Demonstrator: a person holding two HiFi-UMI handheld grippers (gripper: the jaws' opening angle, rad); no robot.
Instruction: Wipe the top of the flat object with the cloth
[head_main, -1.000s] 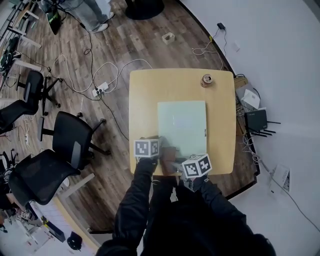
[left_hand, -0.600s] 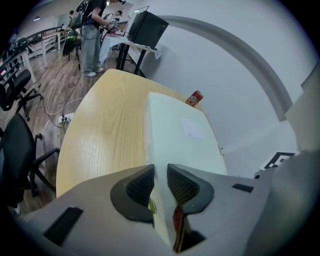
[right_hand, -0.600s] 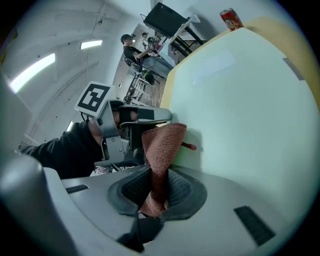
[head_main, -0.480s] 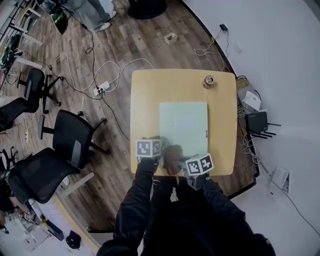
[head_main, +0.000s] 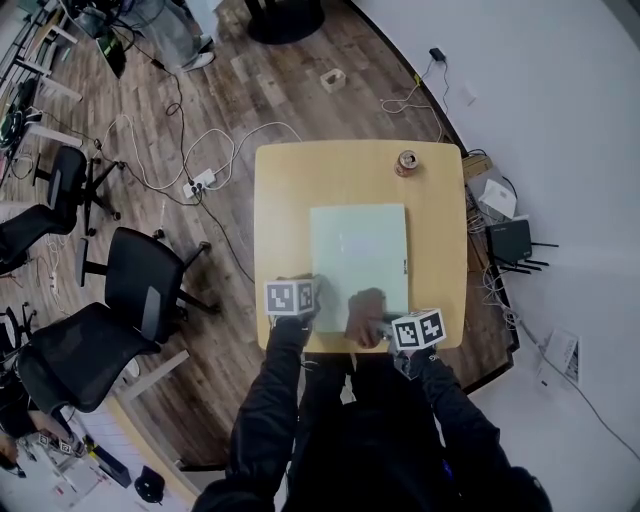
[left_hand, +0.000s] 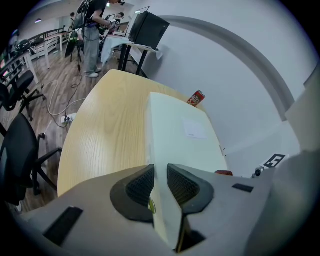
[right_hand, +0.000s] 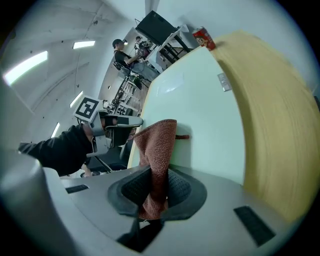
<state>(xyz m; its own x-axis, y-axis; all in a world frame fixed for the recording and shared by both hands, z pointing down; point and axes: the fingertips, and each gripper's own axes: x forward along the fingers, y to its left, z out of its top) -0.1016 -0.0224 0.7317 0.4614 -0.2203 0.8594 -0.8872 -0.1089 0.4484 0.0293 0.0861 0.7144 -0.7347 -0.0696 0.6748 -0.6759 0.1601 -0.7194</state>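
A pale green flat board (head_main: 358, 250) lies on the wooden table (head_main: 285, 200). My left gripper (head_main: 311, 303) is shut on the board's near left edge; in the left gripper view its pads (left_hand: 141, 185) clamp that edge of the board (left_hand: 180, 130). My right gripper (head_main: 386, 322) is shut on a brown cloth (head_main: 367, 304), which rests on the board's near part. In the right gripper view the cloth (right_hand: 157, 142) stands up between the jaws over the board (right_hand: 200, 105), and the left gripper's marker cube (right_hand: 89, 108) shows to the left.
A soda can (head_main: 407, 161) stands at the table's far right, also in the left gripper view (left_hand: 196, 98). Black office chairs (head_main: 140, 285) and floor cables (head_main: 200, 150) lie to the left. A router (head_main: 511, 242) and papers sit on the floor at right.
My right gripper has carried the cloth rightwards along the board's near part. The left gripper has stayed clamped on the board's edge.
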